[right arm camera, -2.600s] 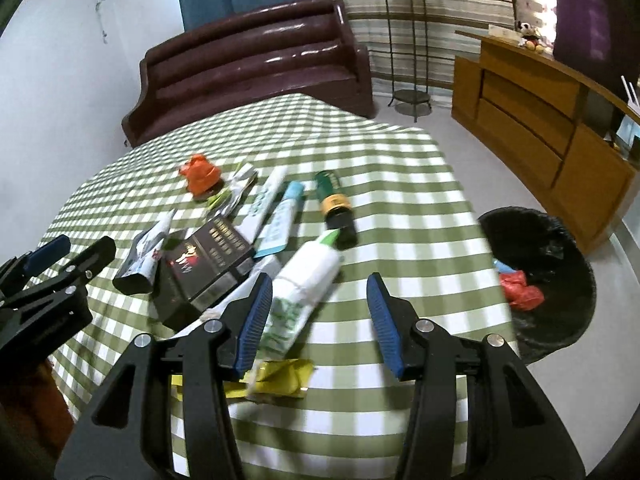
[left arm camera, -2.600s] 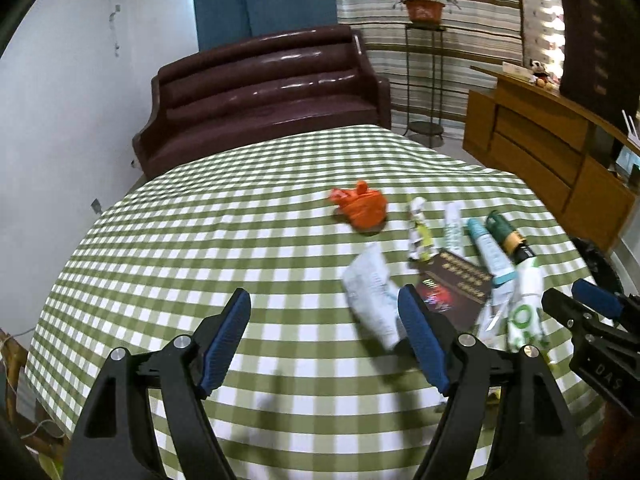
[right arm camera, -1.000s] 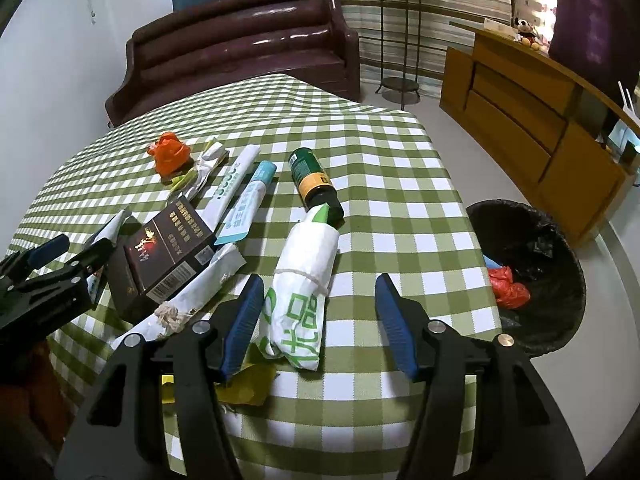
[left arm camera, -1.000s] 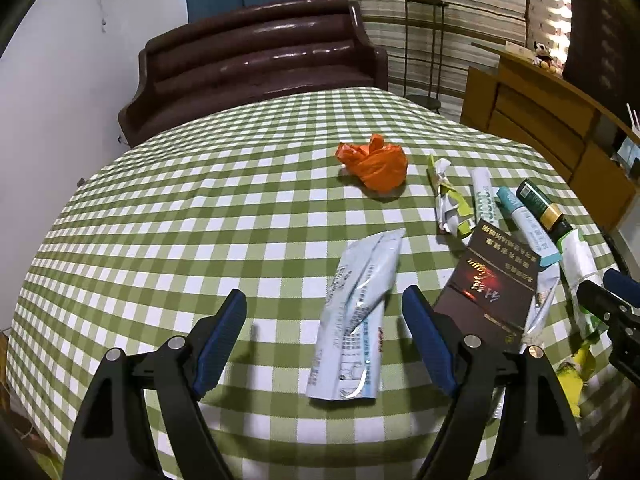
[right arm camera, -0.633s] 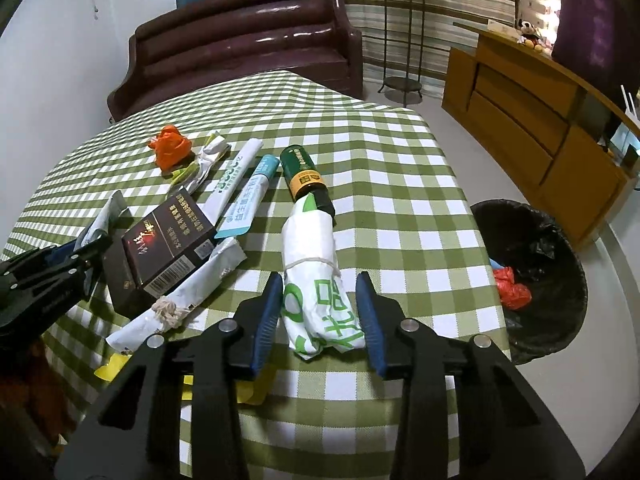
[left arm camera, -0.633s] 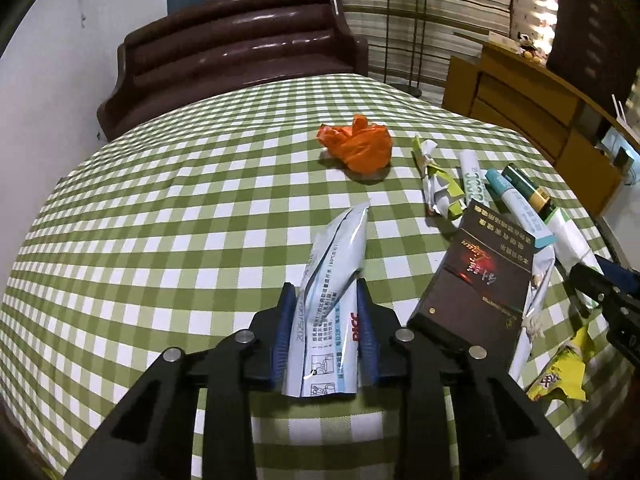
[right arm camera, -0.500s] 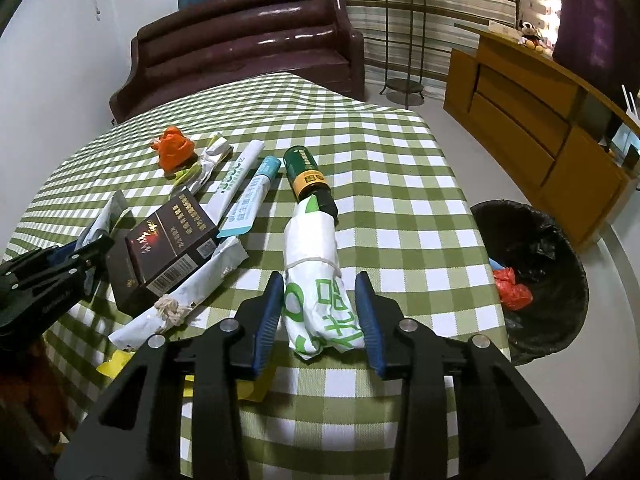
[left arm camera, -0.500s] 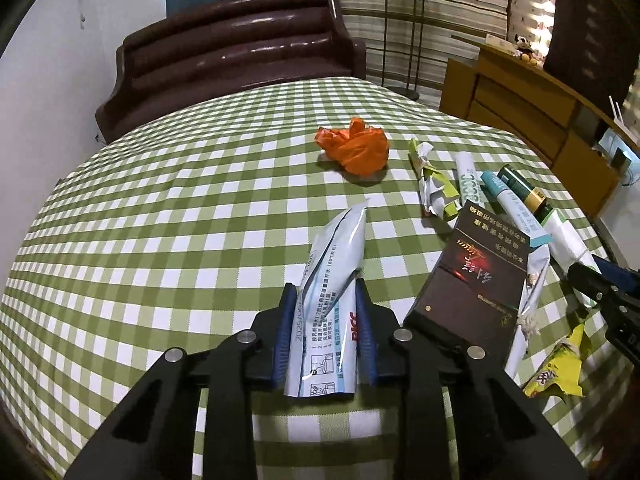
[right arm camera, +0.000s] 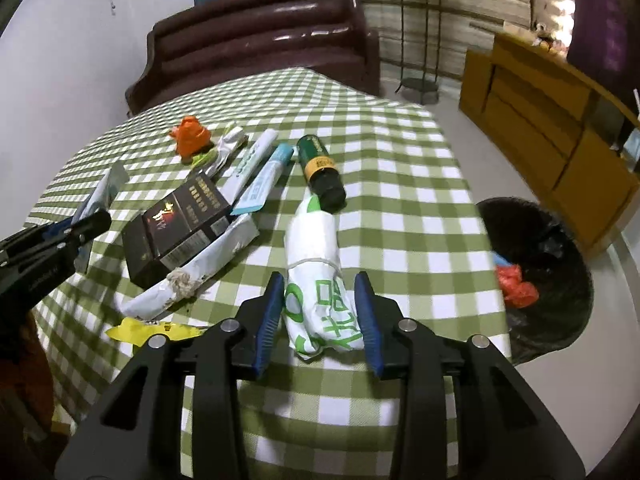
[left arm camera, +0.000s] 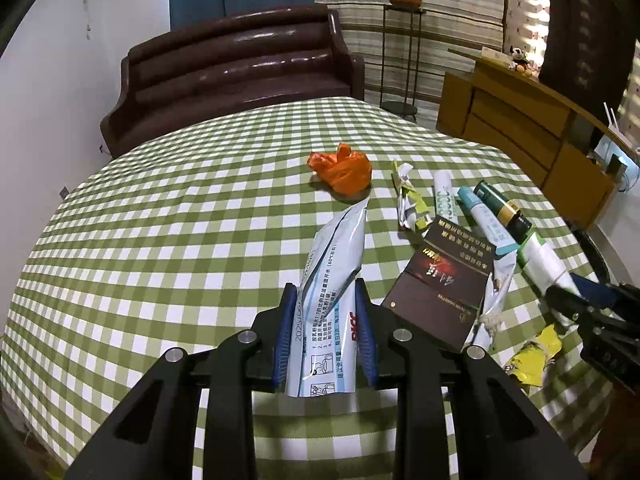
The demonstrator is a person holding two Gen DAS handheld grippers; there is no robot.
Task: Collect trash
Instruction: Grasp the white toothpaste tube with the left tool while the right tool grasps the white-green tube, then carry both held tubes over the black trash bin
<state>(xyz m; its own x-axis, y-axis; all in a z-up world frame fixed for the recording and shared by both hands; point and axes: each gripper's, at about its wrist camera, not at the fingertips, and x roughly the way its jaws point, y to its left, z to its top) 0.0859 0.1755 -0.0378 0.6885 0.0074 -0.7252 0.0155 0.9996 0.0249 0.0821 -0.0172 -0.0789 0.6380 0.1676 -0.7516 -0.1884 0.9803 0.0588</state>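
The left gripper (left arm camera: 325,300) is closed on a pale silver-blue pouch (left arm camera: 334,276), its blue pads pressing both long edges while the far end slants up off the green checked tablecloth (left arm camera: 160,240). The right gripper (right arm camera: 320,292) is clamped on a rolled white bag with green print (right arm camera: 318,264), whose far end touches a dark green bottle (right arm camera: 320,172). Between the two lie a dark carton (right arm camera: 176,220), a torn white wrapper (right arm camera: 200,272) and a yellow scrap (right arm camera: 152,330). An orange bag (left arm camera: 342,172) sits farther back. A black-lined bin (right arm camera: 536,264) stands on the floor past the table's right edge.
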